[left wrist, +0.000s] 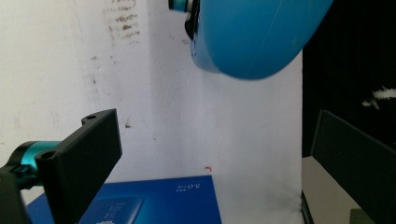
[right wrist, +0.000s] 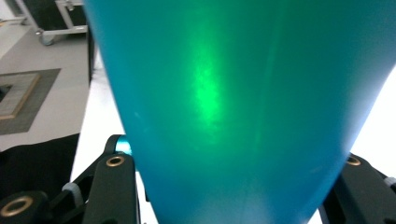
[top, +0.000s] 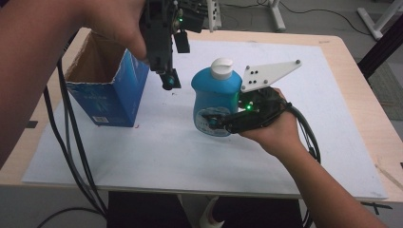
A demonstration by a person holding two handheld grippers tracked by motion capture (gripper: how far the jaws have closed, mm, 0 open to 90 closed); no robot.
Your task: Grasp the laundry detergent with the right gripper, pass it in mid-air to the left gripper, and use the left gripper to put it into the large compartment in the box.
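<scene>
Now one blue bottle [top: 216,97] clamped in right gripper [top: 223,124] jaws; left gripper [top: 167,78] jaws wide; one blue box [top: 107,88].

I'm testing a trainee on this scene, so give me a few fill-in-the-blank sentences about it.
1. The right gripper is shut on the blue ____.
2. The bottle has a ____ cap.
3. The top of the blue box is ____.
4. The left gripper holds ____ between its jaws.

Missing words: bottle; white; open; nothing
</scene>
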